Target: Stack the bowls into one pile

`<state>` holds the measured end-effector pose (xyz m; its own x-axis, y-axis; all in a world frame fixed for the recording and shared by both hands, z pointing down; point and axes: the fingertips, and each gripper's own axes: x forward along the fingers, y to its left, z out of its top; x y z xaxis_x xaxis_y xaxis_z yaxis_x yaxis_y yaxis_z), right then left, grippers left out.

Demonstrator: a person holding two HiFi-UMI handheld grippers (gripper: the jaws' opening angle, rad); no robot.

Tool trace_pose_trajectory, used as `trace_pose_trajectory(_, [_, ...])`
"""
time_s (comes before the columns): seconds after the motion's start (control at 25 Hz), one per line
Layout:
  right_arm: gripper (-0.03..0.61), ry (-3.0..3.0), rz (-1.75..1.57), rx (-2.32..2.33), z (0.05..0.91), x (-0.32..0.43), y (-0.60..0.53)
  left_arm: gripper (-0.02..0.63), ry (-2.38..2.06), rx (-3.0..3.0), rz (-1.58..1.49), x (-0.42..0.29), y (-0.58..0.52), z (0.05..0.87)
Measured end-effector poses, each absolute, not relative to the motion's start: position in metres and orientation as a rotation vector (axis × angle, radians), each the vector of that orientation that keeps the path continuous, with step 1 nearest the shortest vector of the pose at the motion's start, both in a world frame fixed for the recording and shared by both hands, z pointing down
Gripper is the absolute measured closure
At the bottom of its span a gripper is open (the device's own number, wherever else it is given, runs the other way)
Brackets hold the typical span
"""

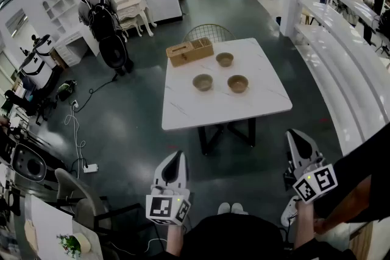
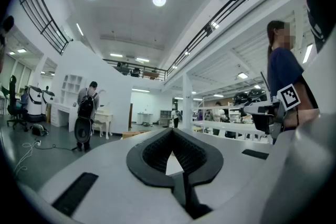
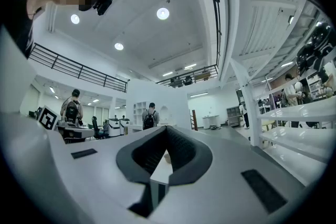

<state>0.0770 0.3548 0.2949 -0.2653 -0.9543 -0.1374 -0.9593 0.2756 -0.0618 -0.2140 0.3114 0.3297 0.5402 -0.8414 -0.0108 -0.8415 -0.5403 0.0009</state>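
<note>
- Three bowls stand apart on the white table (image 1: 207, 109), none stacked yet: a far bowl (image 1: 224, 59) near the wooden box (image 1: 189, 51), a left bowl (image 1: 202, 82) and a right bowl (image 1: 237, 83) side by side nearer to us.
- We judge the task has not begun. Both claws hang low by our body, well apart from the table, so the first step is a long reach.
- One risk is arriving with the jaws clenched. Either claw would then nudge a bowl across the smooth top instead of taking its rim.
- Another risk is a thin grip on a rim. A bowl pinched at one edge may tilt or slip on the way to the pile.
- The far bowl is near the wooden box, so a careless approach from that side could knock the box or pin the bowl against it.
- Setting one bowl down off-centre could leave the pile leaning, or push the lower bowl toward the table edge.
- The left claw (image 1: 175, 158) is closed, tips meeting, with nothing between them and nothing touched.
- The right claw (image 1: 298, 140) is the same: tips together, empty, held in the air.
</note>
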Motion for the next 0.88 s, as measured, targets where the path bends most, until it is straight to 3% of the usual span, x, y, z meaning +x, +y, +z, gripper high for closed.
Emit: trace_pose_trajectory(0.88, [0.565, 2.360, 0.012, -1.740, 0.301, 0.114, 0.352, 0.600, 1.560, -2.760, 0.028, -0.176, 0.315, 0.337])
